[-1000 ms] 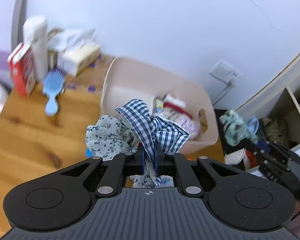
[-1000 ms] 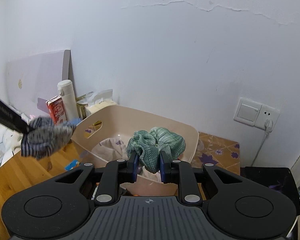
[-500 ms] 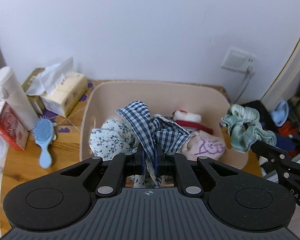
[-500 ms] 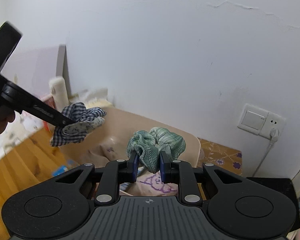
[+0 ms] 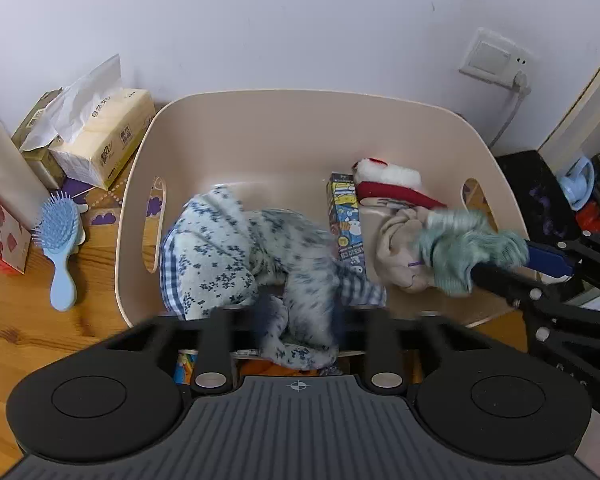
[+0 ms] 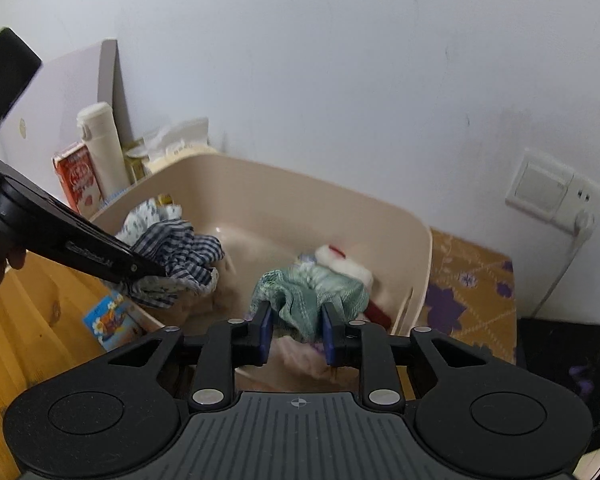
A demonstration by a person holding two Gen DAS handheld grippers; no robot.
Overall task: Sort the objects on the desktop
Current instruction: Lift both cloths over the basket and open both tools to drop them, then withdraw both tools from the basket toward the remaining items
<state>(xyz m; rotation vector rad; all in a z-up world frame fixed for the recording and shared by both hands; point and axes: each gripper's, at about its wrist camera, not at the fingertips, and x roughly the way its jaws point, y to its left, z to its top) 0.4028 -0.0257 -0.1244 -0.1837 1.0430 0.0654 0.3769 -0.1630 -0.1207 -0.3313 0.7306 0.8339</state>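
Observation:
A beige plastic basket [image 5: 260,120] stands on the wooden desk by the wall; its rim also shows in the right wrist view [image 6: 340,196]. My left gripper [image 5: 298,320] has its jaws apart over the basket, and the blue checked and floral cloth [image 5: 236,256] hangs blurred between them, dropping in. That cloth shows in the right wrist view [image 6: 176,248] too. My right gripper [image 6: 296,332] has its jaws apart around the green scrunchie [image 6: 312,292], which also shows in the left wrist view [image 5: 460,248] above a pink cloth [image 5: 400,248].
In the basket lie a red and white sock [image 5: 392,188] and a small cartoon box [image 5: 346,216]. Left of it are a blue hairbrush [image 5: 58,248], tissue packs [image 5: 104,140], a white flask [image 6: 102,148] and a red carton [image 6: 78,176]. A wall socket [image 6: 552,192] is at the right.
Both grippers moved down over the basket and their jaws opened. The checked cloth and the green scrunchie are slipping out into the basket.

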